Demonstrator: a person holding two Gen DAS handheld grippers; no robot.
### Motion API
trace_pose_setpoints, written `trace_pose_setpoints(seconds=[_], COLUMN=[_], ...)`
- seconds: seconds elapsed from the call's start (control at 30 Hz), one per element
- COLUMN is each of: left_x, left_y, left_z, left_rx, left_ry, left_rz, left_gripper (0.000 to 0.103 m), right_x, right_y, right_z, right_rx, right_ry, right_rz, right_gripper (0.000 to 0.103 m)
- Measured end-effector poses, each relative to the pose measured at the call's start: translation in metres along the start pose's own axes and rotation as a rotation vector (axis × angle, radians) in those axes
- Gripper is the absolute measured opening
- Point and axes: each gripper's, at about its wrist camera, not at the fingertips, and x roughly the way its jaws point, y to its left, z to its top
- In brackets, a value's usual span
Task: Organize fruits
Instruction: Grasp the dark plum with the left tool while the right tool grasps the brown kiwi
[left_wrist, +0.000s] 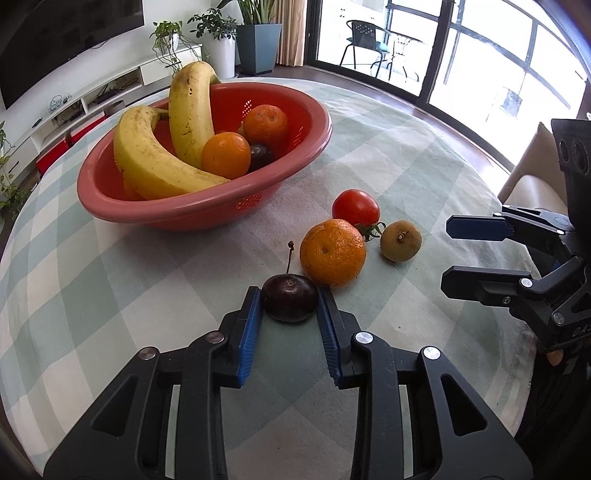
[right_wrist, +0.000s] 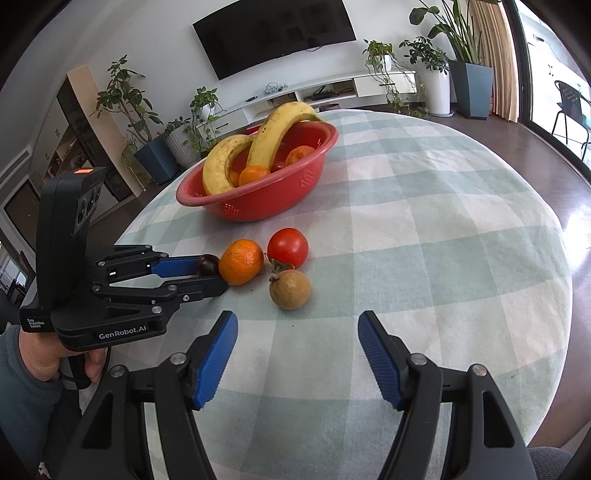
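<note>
My left gripper (left_wrist: 290, 295) is shut on a dark purple cherry (left_wrist: 290, 297) with a long stem, which rests on the checked tablecloth (left_wrist: 147, 266). Right beside it lies a mandarin (left_wrist: 332, 252), with a red tomato (left_wrist: 355, 207) and a small brown fruit (left_wrist: 400, 240) behind. The red basket (left_wrist: 291, 166) at the back left holds two bananas (left_wrist: 159, 162), two mandarins and a dark fruit. In the right wrist view my right gripper (right_wrist: 298, 334) stands open and empty over the cloth, a little short of the brown fruit (right_wrist: 290, 289). There the left gripper (right_wrist: 210, 273) holds the cherry (right_wrist: 207, 264) against the mandarin (right_wrist: 241, 261).
The round table's edge (right_wrist: 546, 332) curves off to the right, with wooden floor beyond. A person's hand (right_wrist: 48, 363) and grey sleeve hold the left gripper's handle. A chair (left_wrist: 532, 184) stands at the table's right side. A TV shelf and potted plants line the far wall.
</note>
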Motion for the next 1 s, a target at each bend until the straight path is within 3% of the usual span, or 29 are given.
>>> trace_pose_setpoints(seconds=[0.23, 0.53, 0.73, 1.0], left_x=[0.000, -0.019, -0.040, -0.045], left_y=[0.000, 0.012, 0.021, 0.024], left_z=[0.000, -0.009, -0.014, -0.017], left_rx=[-0.006, -0.102, -0.161, -0.168], left_ry=[-0.009, -0.056, -0.110, -0.116], left_rz=[0.003, -0.010, -0.012, -0.014], left_gripper=[0.029, 0.028, 0.028, 0.028], right_x=[0.001, 0.008, 0.026, 0.038], right_y=[0.005, 0.018, 0.017, 0.022], right_z=[0.002, 0.015, 0.020, 0.022], right_rx=[-0.022, -0.082, -0.093, -0.151], right_ry=[0.010, 0.029, 0.074, 0.088], right_rz=[-0.024, -0.055, -0.083, -0.117], right_gripper=[0.070, 0.070, 0.062, 0.050])
